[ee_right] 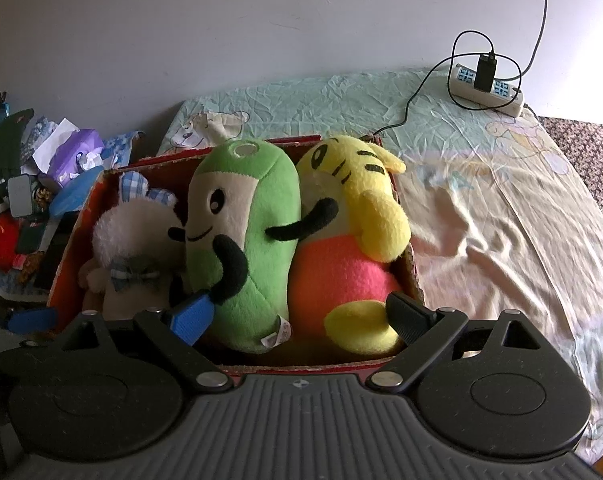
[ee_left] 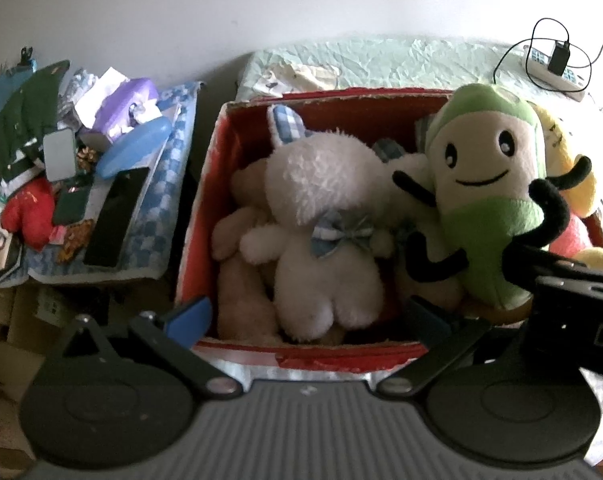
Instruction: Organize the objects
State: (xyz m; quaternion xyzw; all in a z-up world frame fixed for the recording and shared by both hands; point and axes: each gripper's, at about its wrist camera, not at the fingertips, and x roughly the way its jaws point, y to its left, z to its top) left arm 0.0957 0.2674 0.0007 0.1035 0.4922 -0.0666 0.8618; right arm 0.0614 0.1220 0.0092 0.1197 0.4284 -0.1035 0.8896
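On the bed [ee_right: 501, 208], both tools, left [ee_left: 305, 316] and right [ee_right: 301, 316], hover spread wide over the plush-filled red box [ee_right: 73, 248]

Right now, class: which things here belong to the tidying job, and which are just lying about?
Job:
red box
green plush
yellow plush
white plush
right gripper, open
left gripper, open

Lying about:
power strip
tissue pack
bedsheet

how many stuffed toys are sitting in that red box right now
4 show: a white bunny over a beige plush on the left, a green one in the middle, a yellow one on the right. Others may be buried.
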